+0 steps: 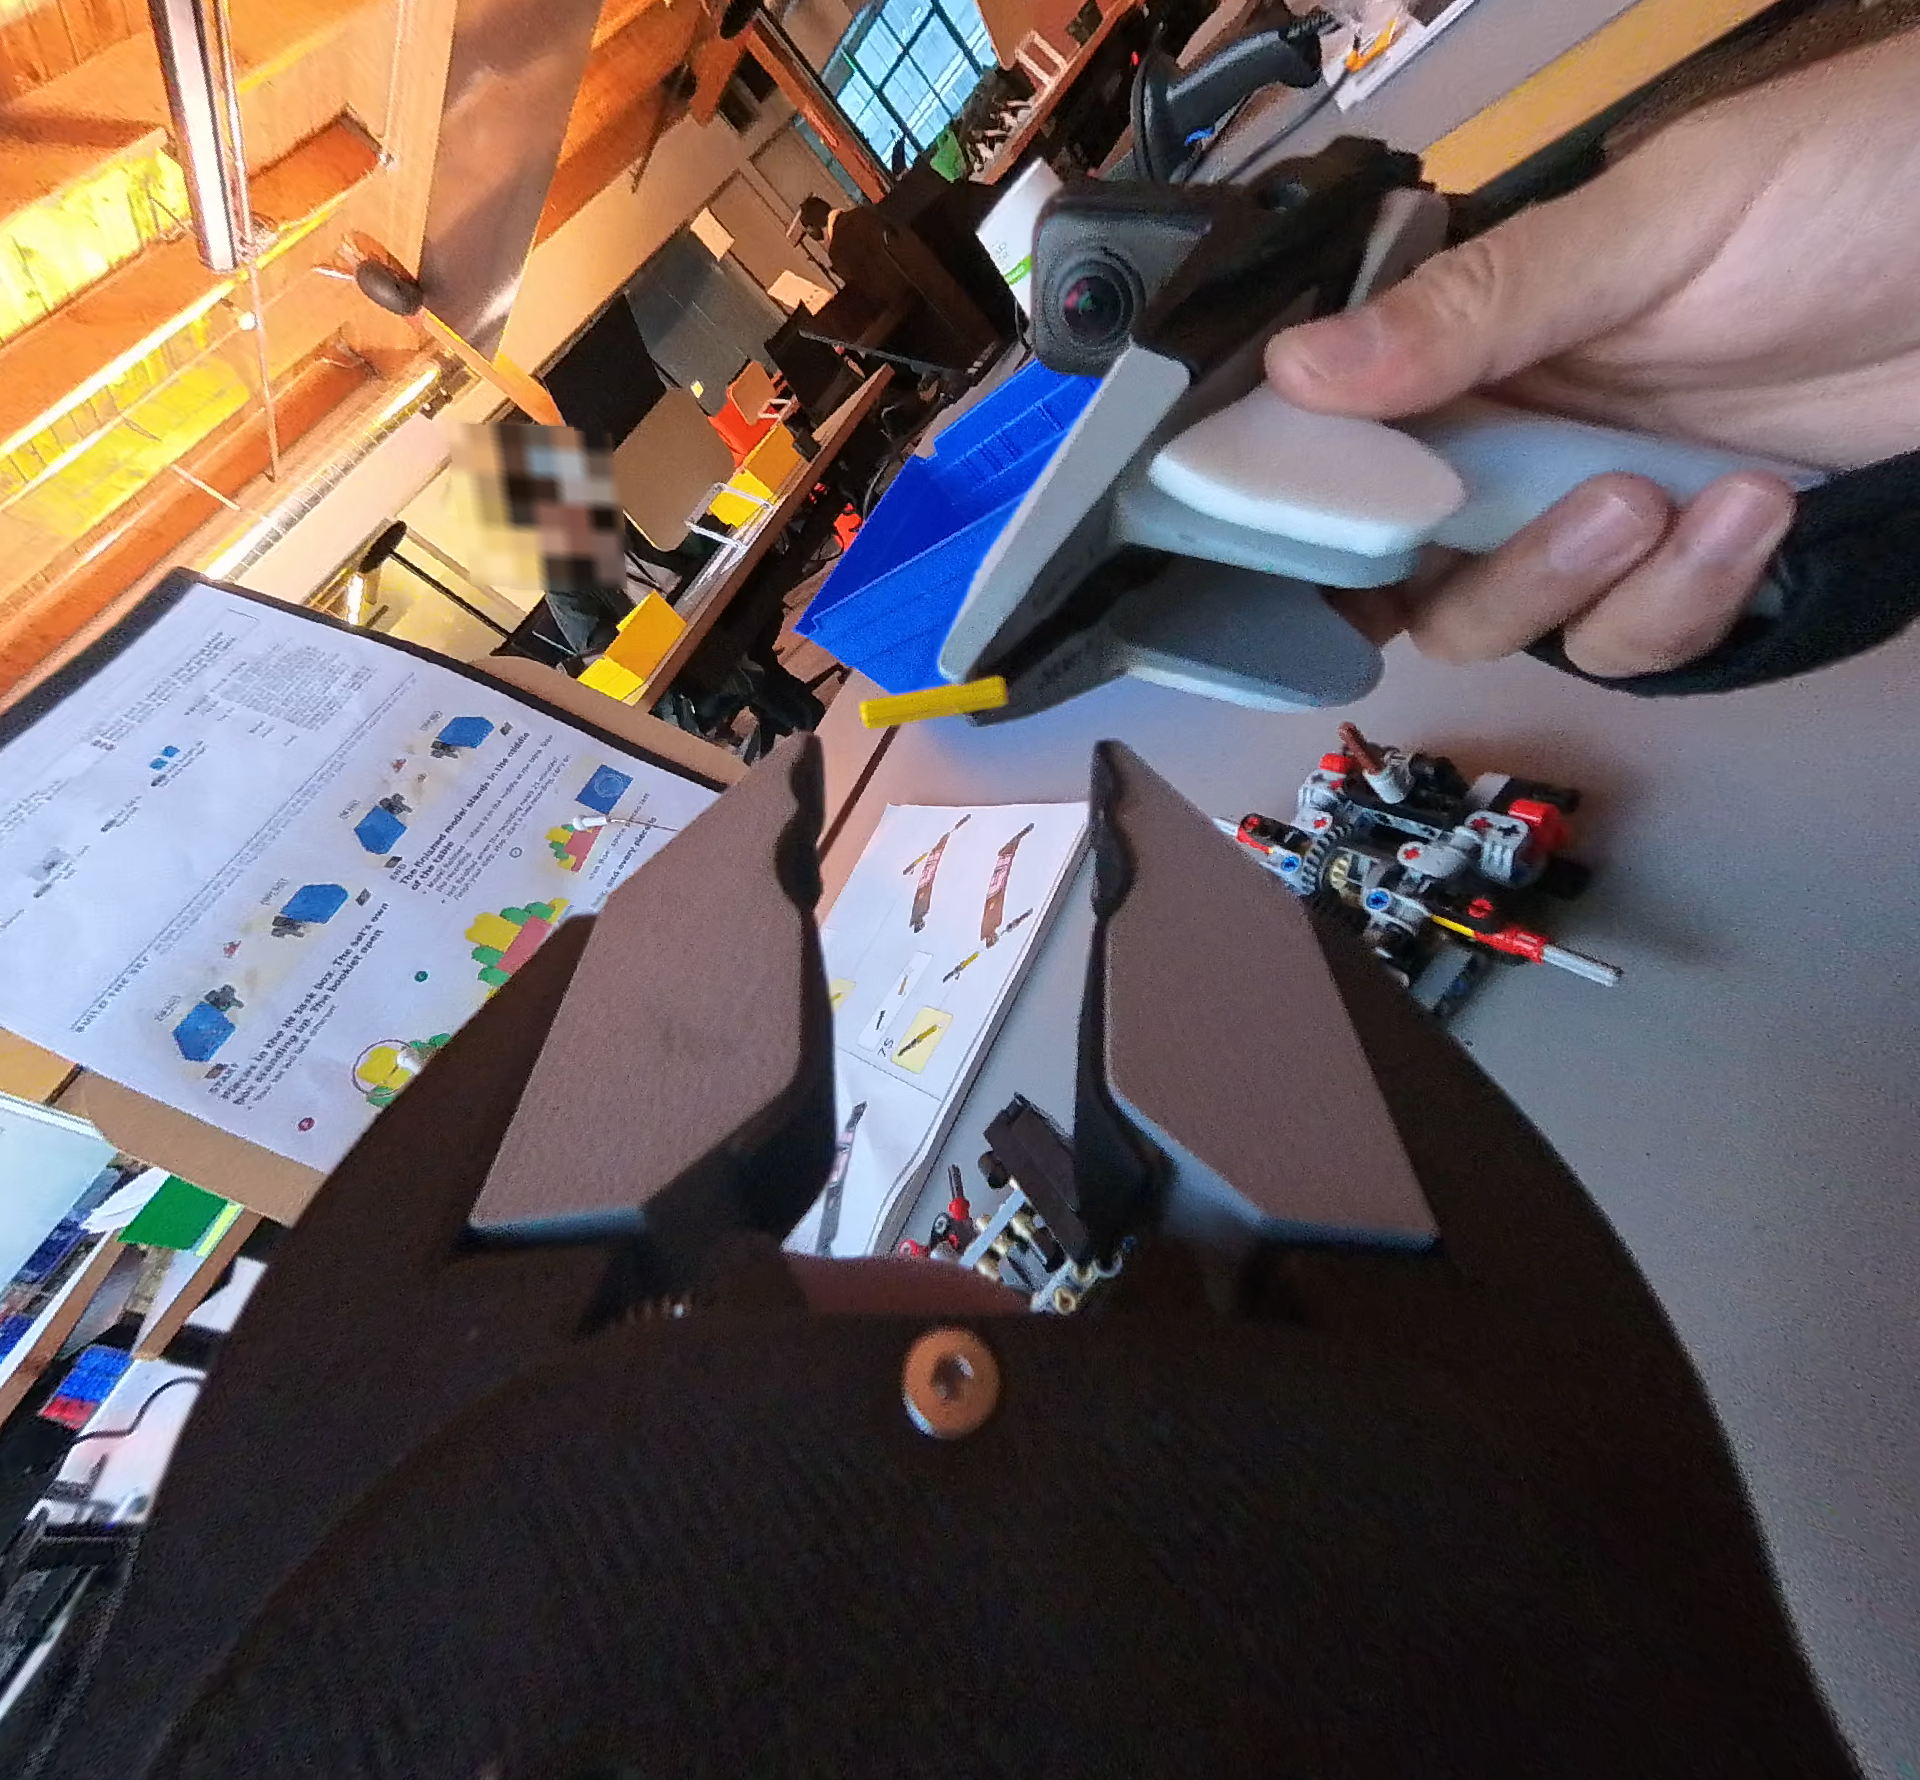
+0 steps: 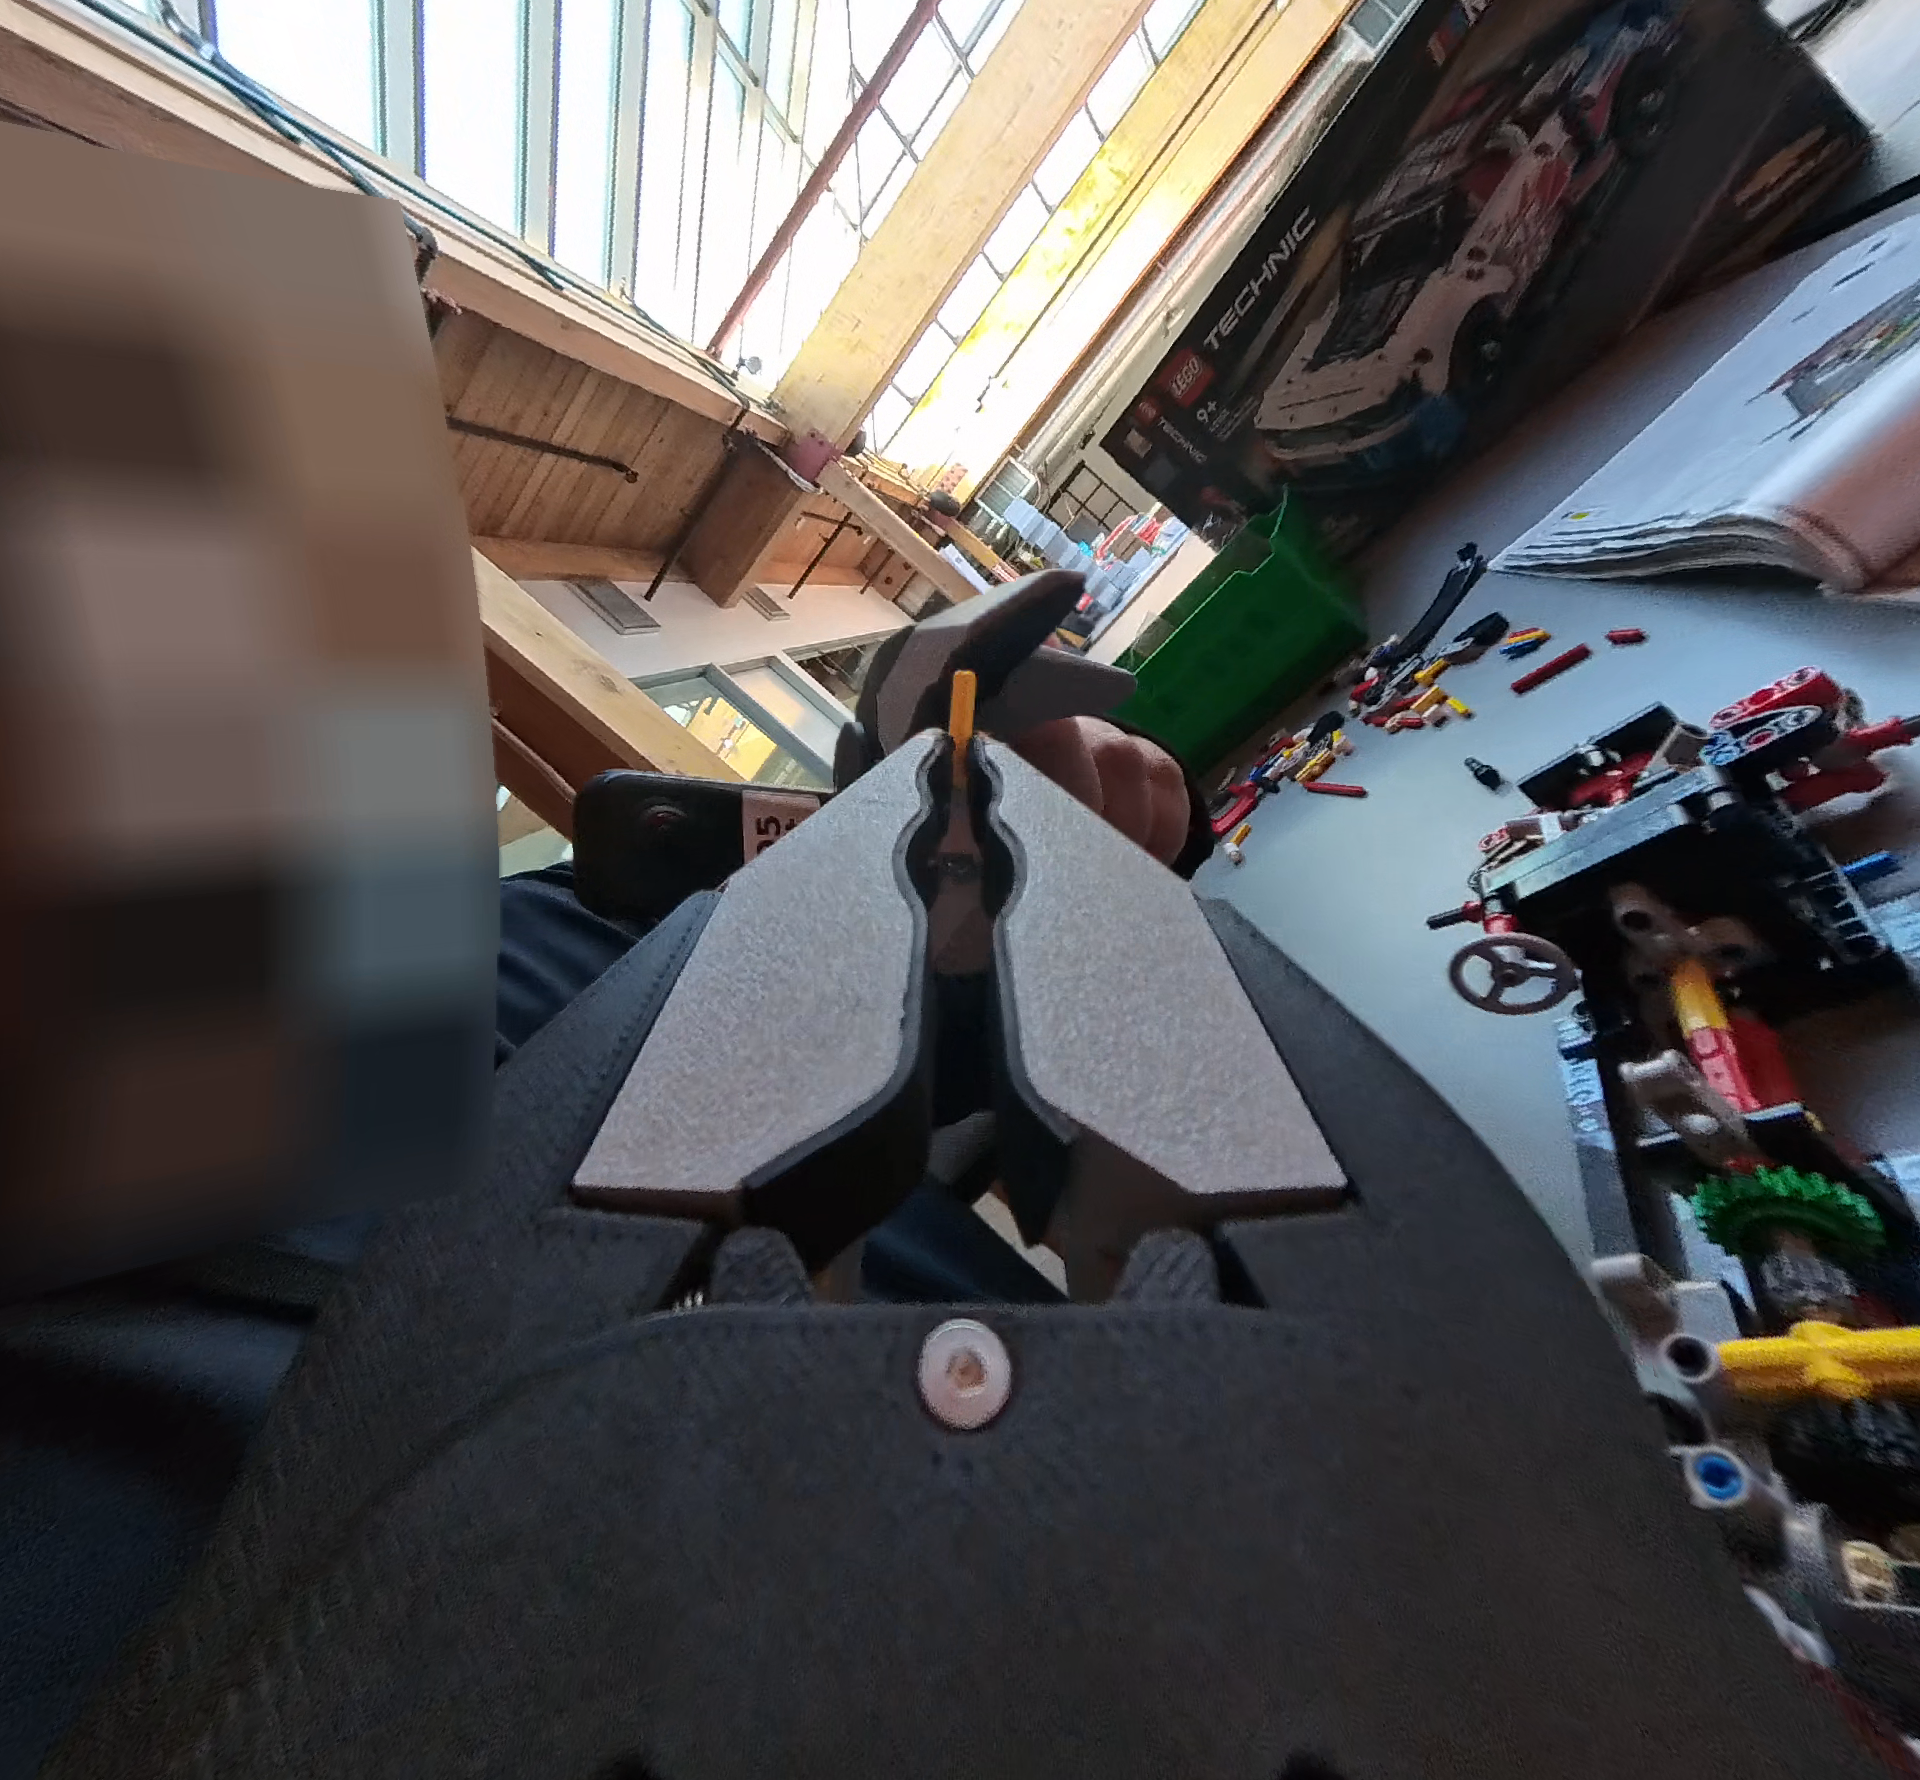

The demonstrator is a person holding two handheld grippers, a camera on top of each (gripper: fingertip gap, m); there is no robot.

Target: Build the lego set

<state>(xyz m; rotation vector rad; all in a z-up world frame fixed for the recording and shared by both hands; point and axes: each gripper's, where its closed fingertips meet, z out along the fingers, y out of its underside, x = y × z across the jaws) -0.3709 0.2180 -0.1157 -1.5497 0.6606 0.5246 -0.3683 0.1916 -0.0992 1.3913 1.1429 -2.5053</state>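
The left gripper has flat, matte brown fingers with wavy black inner edges, and its jaws stand apart on air, lifted above the grey tabletop. Down between its fingers lies an open white instruction booklet, and close by its base a small cluster of black, tan and red toy parts. Just past its tips hangs a short, slim yellow plastic rod, straight and smooth, one end pinched in the closed jaws of the right gripper; in the right wrist view the rod pokes out beyond the grainy grey fingers. A bare hand with a black strap grips the right tool's pale rounded handle. To the right on the tabletop sits a knobbly part-built model of grey, black and red beams and gears. To the left a printed sheet leans on a board. Farther back stands a ribbed blue plastic bin
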